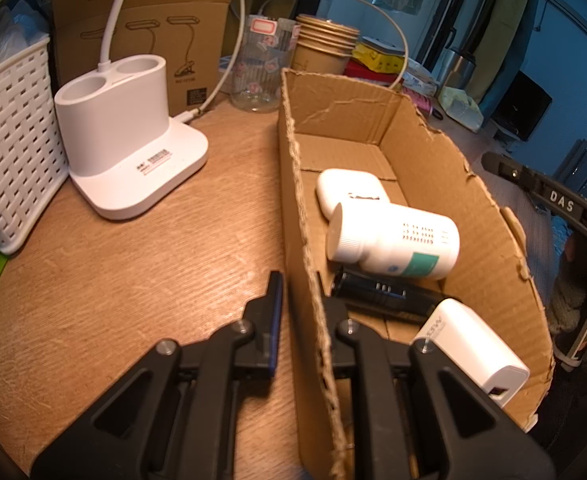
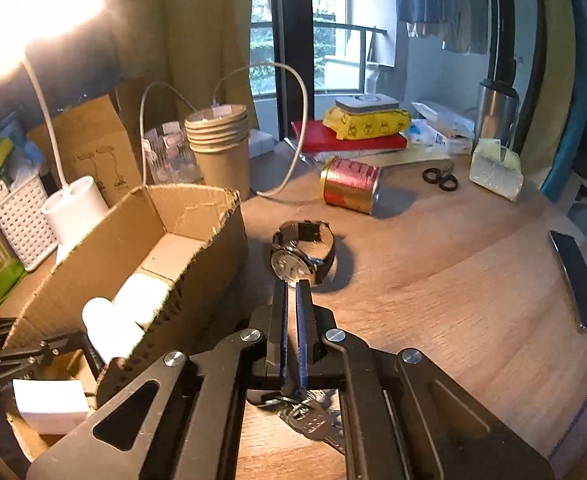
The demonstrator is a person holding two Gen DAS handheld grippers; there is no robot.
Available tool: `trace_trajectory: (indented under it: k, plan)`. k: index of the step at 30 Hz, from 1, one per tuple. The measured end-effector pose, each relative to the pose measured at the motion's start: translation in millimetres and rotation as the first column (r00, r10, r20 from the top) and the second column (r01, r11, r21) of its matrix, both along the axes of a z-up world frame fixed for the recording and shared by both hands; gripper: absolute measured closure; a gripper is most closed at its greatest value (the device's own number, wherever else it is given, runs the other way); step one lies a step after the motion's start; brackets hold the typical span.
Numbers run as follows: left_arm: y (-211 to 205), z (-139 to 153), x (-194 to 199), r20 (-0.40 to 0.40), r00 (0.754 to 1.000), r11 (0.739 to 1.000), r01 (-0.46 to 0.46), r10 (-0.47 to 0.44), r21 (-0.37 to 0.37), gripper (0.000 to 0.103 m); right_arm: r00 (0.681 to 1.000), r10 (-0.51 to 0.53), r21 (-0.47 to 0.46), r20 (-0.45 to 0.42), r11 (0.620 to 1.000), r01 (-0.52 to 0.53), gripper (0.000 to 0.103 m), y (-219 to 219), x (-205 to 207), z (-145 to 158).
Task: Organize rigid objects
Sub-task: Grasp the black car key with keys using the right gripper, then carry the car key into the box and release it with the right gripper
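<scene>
An open cardboard box (image 1: 421,148) lies on the wooden table. It holds a white earbud case (image 1: 349,190), a white pill bottle (image 1: 393,240), a black cylinder (image 1: 385,294) and a white charger (image 1: 473,344). My left gripper (image 1: 305,300) is shut on the box's left wall (image 1: 313,288), one finger on each side. In the right wrist view my right gripper (image 2: 292,284) is shut, its tips at a wristwatch (image 2: 303,256) on the table just right of the box (image 2: 197,216). Keys (image 2: 309,420) lie under the gripper.
A white lamp base (image 1: 121,152), a white basket (image 1: 9,152), a glass jar (image 1: 261,68) and stacked paper cups (image 1: 321,44) stand behind the box. A red-gold can (image 2: 349,184), scissors (image 2: 439,178), a phone (image 2: 577,280) and a steel bottle (image 2: 495,116) lie to the right.
</scene>
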State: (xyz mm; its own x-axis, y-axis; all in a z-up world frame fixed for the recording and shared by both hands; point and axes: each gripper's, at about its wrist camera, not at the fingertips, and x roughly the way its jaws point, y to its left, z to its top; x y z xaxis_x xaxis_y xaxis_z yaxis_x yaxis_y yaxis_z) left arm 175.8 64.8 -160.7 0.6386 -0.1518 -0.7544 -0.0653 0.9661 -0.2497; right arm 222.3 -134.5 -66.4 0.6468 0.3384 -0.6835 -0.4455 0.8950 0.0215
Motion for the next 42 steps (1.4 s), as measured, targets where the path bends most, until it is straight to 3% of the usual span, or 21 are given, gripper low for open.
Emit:
trace_trajectory:
  k: [3, 4, 5, 7, 8, 20, 22, 27, 42]
  plan:
    - [0.0, -0.1, 0.1, 0.0, 1.0, 1.0, 0.0, 0.0, 0.0, 0.09, 0.999, 0.017, -0.025, -0.043, 1.0, -0.018, 0.096, 3.7, 2.3, -11.4]
    - [0.0, 0.0, 0.0, 0.0, 1.0, 1.0, 0.0, 0.0, 0.0, 0.09, 0.998, 0.023, -0.029, -0.056, 0.999, -0.024, 0.086, 4.9, 2.4, -15.7]
    - [0.2, -0.1, 0.1, 0.0, 1.0, 1.0, 0.0, 0.0, 0.0, 0.09, 0.997, 0.033, -0.038, -0.076, 0.999, -0.036, 0.07, 7.4, 3.1, -22.2]
    - [0.0, 0.0, 0.0, 0.0, 1.0, 1.0, 0.0, 0.0, 0.0, 0.09, 0.993, 0.049, -0.061, -0.106, 0.997, -0.056, 0.057, 12.4, 4.2, -30.7]
    - [-0.1, 0.0, 0.0, 0.0, 1.0, 1.0, 0.0, 0.0, 0.0, 0.09, 0.992, 0.053, -0.071, -0.111, 0.996, -0.061, 0.056, 15.5, 3.8, -34.3]
    - [0.0, 0.0, 0.1, 0.0, 1.0, 1.0, 0.0, 0.0, 0.0, 0.09, 0.987, 0.083, -0.118, -0.141, 0.988, -0.1, 0.055, 28.4, 0.7, -53.1]
    - [-0.2, -0.1, 0.0, 0.0, 1.0, 1.0, 0.0, 0.0, 0.0, 0.09, 0.987, 0.086, -0.115, -0.135, 0.988, -0.102, 0.062, 29.6, -0.2, -53.4]
    - [-0.3, 0.1, 0.0, 0.0, 1.0, 1.0, 0.0, 0.0, 0.0, 0.09, 0.99, 0.078, -0.098, -0.121, 0.991, -0.09, 0.064, 26.2, -1.2, -50.4]
    - [0.1, 0.0, 0.1, 0.0, 1.0, 1.0, 0.0, 0.0, 0.001, 0.09, 0.998, 0.067, 0.021, 0.014, 0.998, -0.067, 0.065, 6.7, -22.5, 12.8]
